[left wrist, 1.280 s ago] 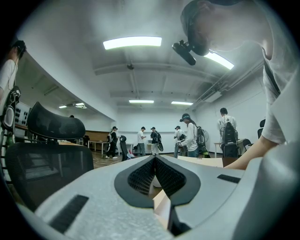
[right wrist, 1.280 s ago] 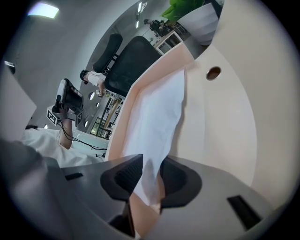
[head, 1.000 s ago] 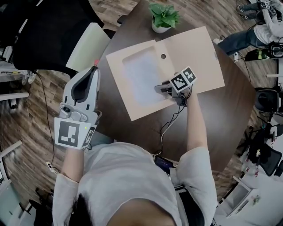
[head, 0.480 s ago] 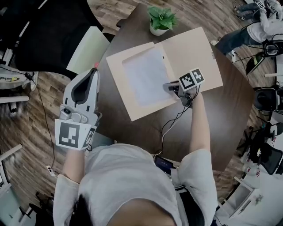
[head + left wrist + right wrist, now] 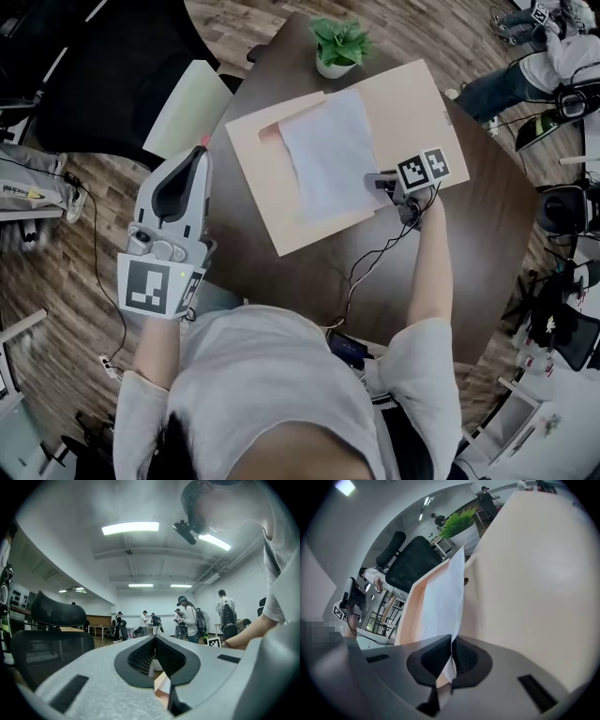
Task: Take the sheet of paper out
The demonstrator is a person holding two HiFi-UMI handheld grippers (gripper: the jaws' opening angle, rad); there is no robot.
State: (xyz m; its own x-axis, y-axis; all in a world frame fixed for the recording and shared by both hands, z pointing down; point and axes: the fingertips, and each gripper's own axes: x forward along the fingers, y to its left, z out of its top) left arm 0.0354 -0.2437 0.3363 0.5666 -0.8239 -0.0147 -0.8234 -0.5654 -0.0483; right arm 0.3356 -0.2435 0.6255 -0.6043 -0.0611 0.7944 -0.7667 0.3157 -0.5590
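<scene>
**One pinched edge carries the pull**

Our right hand-held gripper [image 5: 373, 178] is clamped on the edge of the sheet of paper [image 5: 330, 155], which lies across the open folder [image 5: 412, 103] on the surface [image 5: 487, 244], partly out of its pocket. Our left hand-held gripper [image 5: 203, 142] hangs aside, jaws together on nothing. With the folder unpinned, we judge a hard tug could drag it along or tear the sheet.

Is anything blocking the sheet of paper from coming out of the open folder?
Nothing visible does. The right hand-held gripper is shut on the sheet of paper, which lies over the open folder. The potted plant stands beyond the folder's far edge, apart from the sheet.
</scene>
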